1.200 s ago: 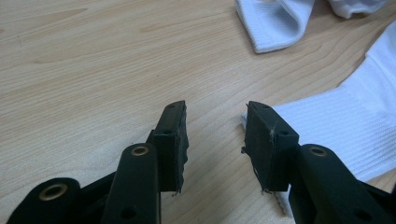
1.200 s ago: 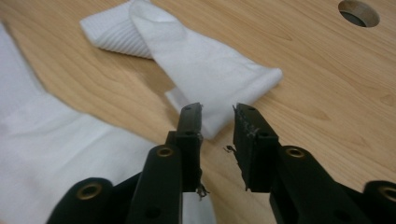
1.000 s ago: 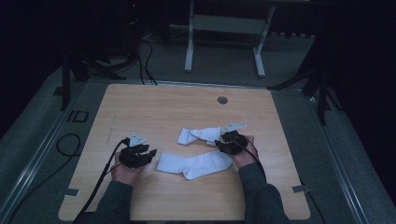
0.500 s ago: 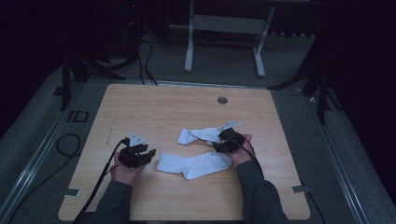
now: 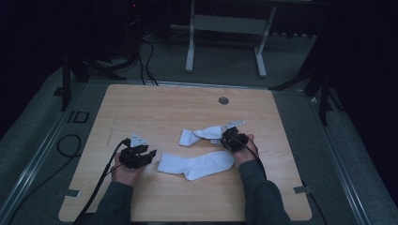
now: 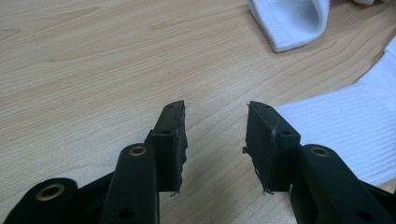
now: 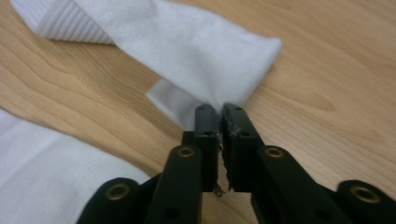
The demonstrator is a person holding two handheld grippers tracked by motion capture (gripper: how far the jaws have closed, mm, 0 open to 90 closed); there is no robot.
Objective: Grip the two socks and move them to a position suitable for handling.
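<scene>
The right gripper [image 7: 219,112] was clamped on the edge of the farther white ribbed cotton sock [image 5: 206,135]; its jaws had just been closing, and in the right gripper view the pads [image 7: 205,122] met with a thin fold of white fabric pinched between them. This grip suited lifting or dragging the sock by one end, judged from its hold at the fabric's edge rather than its middle.

The left gripper [image 6: 215,122] stood partly open with nothing between its jaws. It rested low over the light wooden rectangular table [image 5: 141,103], just beside the ribbed cuff of the nearer white cotton sock [image 5: 197,165]. The placement suggested readiness to take that cuff, although the pads did not touch it.

Positions relative to the nearer sock:
- The farther sock lay just beyond it, apart from it, bent into a shallow angle.
- The left gripper sat at its cuff end.
- The right gripper sat past its toe end, on the farther sock.
- A small round grey grommet [image 5: 224,100] lay well beyond it, near the table's far edge.

Count:
- Socks: two.
- Grippers: two, one per hand.
- Grommets: one.
- Tables: one.
</scene>
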